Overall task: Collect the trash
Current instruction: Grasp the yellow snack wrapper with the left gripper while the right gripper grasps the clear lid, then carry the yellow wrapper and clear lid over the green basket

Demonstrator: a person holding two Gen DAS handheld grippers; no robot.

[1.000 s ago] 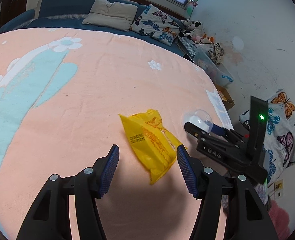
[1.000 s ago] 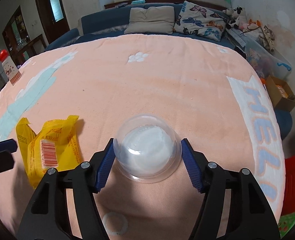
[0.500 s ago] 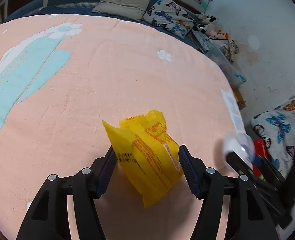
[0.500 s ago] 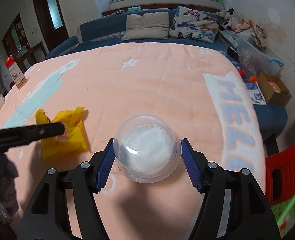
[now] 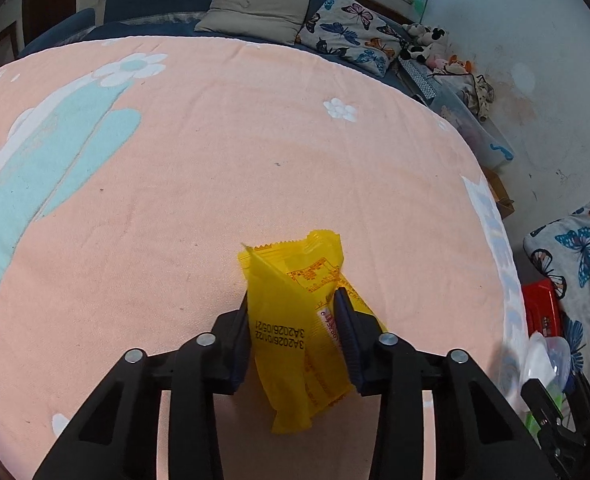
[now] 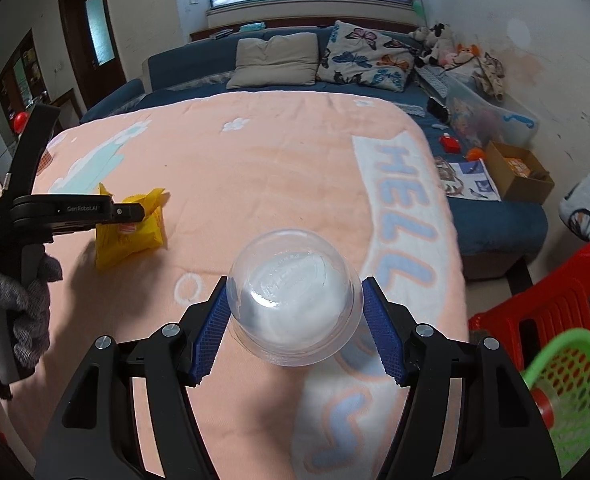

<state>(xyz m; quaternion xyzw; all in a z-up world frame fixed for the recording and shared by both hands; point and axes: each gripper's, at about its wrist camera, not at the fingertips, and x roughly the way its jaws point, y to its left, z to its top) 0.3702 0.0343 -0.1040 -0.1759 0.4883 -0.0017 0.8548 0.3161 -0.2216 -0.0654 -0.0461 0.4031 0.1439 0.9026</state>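
Wrapper first: the yellow snack wrapper (image 5: 295, 332) is pinched between the left tongs (image 5: 293, 328), at about six o'clock in the left wrist view, over the near part of the peach blanket (image 5: 215, 168) on the bed. The pads press its crumpled middle from both sides, and its lower corner hangs free below them. It looks to be thin film, very light, soft and somewhat slick, so I judge a pinch across the bunched middle, where the folds stack up, holds better than one on a single flat edge, which could slide out. It cannot break; the risk is only slipping or catching air.

From the right wrist view the same wrapper (image 6: 129, 228) sits at nine o'clock, with the left tongs (image 6: 135, 213) closed over it and a gloved hand (image 6: 15, 308) on the handle.

Further right, the clear plastic cup (image 6: 293, 304) is held at centre, its rounded wall pressed between the blue pads (image 6: 209, 330) of the right tongs (image 6: 293, 326), with something white inside. It seems light, smooth and thin-walled; I expect it to buckle or pop out under a hard squeeze, so a moderate grip across its widest part suits it.

At four o'clock a green basket (image 6: 567, 396) sits beside a red stool (image 6: 543, 312), likely where the trash goes.
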